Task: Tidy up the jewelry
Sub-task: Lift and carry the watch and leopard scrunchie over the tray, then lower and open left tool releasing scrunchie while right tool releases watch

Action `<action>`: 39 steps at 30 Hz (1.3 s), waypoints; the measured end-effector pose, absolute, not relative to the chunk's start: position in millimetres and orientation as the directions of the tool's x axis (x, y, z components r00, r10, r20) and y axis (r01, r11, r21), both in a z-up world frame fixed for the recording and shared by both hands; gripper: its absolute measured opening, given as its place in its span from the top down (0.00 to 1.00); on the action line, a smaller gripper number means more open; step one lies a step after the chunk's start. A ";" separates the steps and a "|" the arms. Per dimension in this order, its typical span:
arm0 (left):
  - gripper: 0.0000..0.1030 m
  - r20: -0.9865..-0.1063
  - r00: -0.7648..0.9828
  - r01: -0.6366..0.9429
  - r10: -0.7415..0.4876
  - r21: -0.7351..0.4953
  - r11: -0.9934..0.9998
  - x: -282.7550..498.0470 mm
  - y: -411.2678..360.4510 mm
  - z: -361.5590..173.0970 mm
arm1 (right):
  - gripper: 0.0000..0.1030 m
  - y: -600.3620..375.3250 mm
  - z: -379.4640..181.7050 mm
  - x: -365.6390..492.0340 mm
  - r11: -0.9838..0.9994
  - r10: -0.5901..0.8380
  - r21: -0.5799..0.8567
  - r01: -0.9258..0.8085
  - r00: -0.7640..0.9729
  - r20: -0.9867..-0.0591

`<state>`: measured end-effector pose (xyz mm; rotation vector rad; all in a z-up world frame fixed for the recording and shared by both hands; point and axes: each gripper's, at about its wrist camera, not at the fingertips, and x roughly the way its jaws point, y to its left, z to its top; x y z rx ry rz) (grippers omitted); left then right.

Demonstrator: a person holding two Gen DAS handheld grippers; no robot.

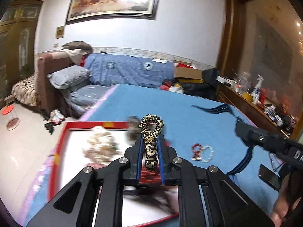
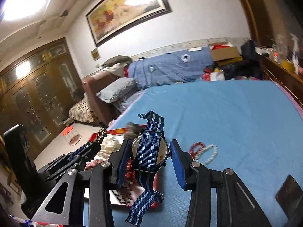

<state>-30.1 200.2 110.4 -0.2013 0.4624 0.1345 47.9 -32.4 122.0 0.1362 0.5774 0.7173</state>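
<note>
The left gripper has its fingers clenched on a leopard-print scrunchie, lifted over the red-rimmed tray, presumably because that is where it belongs. At about three o'clock from it, the right gripper carries a blue striped watch; its fingers flank the case, but I cannot tell whether they truly pinch it. A red bracelet and a white one, touching each other, wait on the blue bed, just beside the tray.
</note>
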 end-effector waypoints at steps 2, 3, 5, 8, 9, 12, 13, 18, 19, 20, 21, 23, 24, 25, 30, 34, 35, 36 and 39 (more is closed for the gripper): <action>0.87 -0.458 0.882 -0.210 0.111 -0.169 0.963 -37.4 218.3 109.1 | 0.55 -19.6 125.4 44.4 0.739 0.668 0.302 -0.603 0.593 -0.449; 0.87 -0.463 0.878 -0.225 0.120 -0.178 0.958 -40.8 227.3 107.7 | 0.55 -10.8 127.7 42.1 0.730 0.676 0.296 -0.616 0.586 -0.446; 0.87 -0.477 0.868 -0.258 0.137 -0.196 0.946 -44.5 243.1 102.6 | 0.55 1.5 128.6 40.3 0.718 0.686 0.288 -0.633 0.576 -0.444; 0.87 -0.500 0.852 -0.293 0.158 -0.205 0.934 -47.7 258.4 92.5 | 0.55 22.3 128.4 41.0 0.700 0.701 0.282 -0.656 0.556 -0.447; 0.87 -0.508 0.846 -0.305 0.163 -0.209 0.929 -48.9 263.6 88.6 | 0.55 31.2 127.0 42.1 0.695 0.704 0.280 -0.662 0.547 -0.453; 0.87 -0.523 0.835 -0.326 0.172 -0.218 0.920 -50.2 273.1 80.3 | 0.55 48.1 122.0 44.6 0.676 0.719 0.294 -0.676 0.516 -0.466; 0.87 -0.531 0.830 -0.332 0.172 -0.222 0.917 -50.0 276.1 76.7 | 0.55 54.3 119.0 44.2 0.669 0.723 0.297 -0.682 0.505 -0.471; 0.87 -0.565 0.810 -0.337 0.154 -0.234 0.912 -44.0 280.3 62.4 | 0.54 77.1 96.3 44.9 0.657 0.721 0.287 -0.697 0.470 -0.509; 0.87 -0.570 0.806 -0.340 0.157 -0.230 0.912 -42.7 279.2 60.9 | 0.54 82.7 89.7 48.4 0.656 0.718 0.290 -0.697 0.457 -0.525; 0.87 -0.577 0.801 -0.342 0.158 -0.226 0.912 -40.3 279.3 59.0 | 0.54 86.6 84.8 50.1 0.655 0.716 0.294 -0.696 0.449 -0.534; 0.87 -0.583 0.798 -0.342 0.156 -0.225 0.912 -38.0 279.9 57.0 | 0.54 90.6 79.8 52.8 0.655 0.714 0.294 -0.696 0.443 -0.543; 0.87 -0.595 0.789 -0.346 0.151 -0.228 0.910 -34.9 280.5 52.9 | 0.54 97.3 70.7 56.8 0.662 0.701 0.284 -0.693 0.441 -0.560; 0.87 -0.602 0.785 -0.347 0.149 -0.227 0.910 -32.3 280.4 50.9 | 0.54 99.9 66.7 58.5 0.666 0.696 0.279 -0.691 0.441 -0.567; 0.87 -0.606 0.781 -0.347 0.148 -0.226 0.910 -31.0 280.3 49.0 | 0.54 101.9 62.4 60.7 0.671 0.689 0.275 -0.689 0.443 -0.574; 0.87 -0.631 0.764 -0.336 0.138 -0.206 0.919 -21.3 272.9 42.2 | 0.54 107.6 46.3 72.5 0.705 0.645 0.234 -0.670 0.467 -0.605; 0.87 -0.642 0.750 -0.342 0.162 -0.166 0.925 -16.7 269.4 37.7 | 0.54 107.4 32.5 82.9 0.728 0.618 0.237 -0.644 0.467 -0.632; 0.86 -0.644 0.746 -0.347 0.169 -0.160 0.924 -16.1 269.0 36.6 | 0.54 107.0 31.2 82.6 0.732 0.614 0.238 -0.639 0.467 -0.636; 0.86 -0.646 0.743 -0.350 0.172 -0.156 0.924 -15.1 268.9 35.9 | 0.54 107.0 27.7 85.2 0.737 0.607 0.236 -0.633 0.466 -0.644; 0.86 -0.654 0.734 -0.356 0.184 -0.141 0.924 -12.6 266.6 33.5 | 0.54 105.2 24.3 85.6 0.737 0.605 0.243 -0.631 0.456 -0.652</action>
